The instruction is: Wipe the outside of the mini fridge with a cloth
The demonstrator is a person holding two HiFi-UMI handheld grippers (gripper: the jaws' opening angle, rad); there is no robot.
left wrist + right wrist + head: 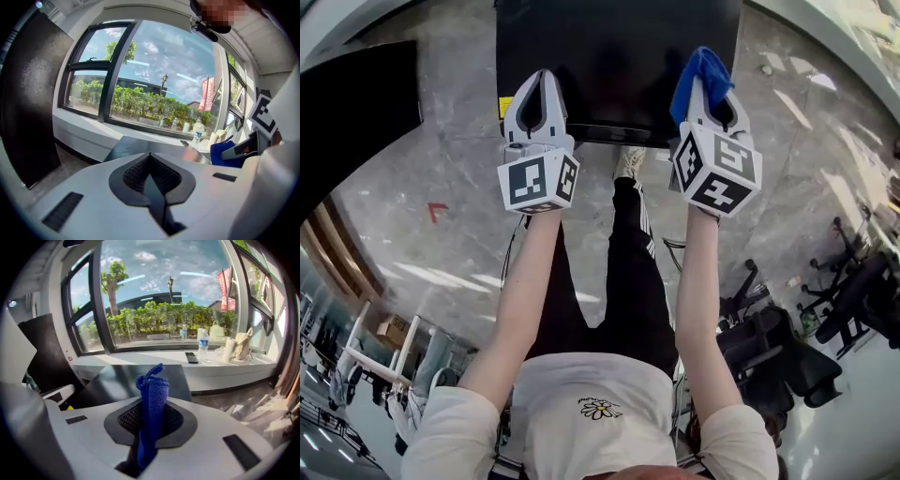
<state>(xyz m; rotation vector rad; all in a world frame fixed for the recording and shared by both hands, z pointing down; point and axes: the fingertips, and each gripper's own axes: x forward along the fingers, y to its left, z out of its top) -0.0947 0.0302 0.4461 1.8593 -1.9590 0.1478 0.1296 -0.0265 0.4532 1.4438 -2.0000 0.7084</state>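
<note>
1. Pinching a soft blue cloth (698,67) in the right gripper (710,94), above the black boxy mini fridge (619,56) front edge, ready to rub.
2. Holding the left gripper (541,94) alongside, pressed together, empty.

Hand-held gripper (149,427) clamps blue cloth (152,401).

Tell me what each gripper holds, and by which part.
Right gripper: the blue cloth, pinched by its bunched lower end, top sticking out. Left gripper: shut, holding nothing.
</note>
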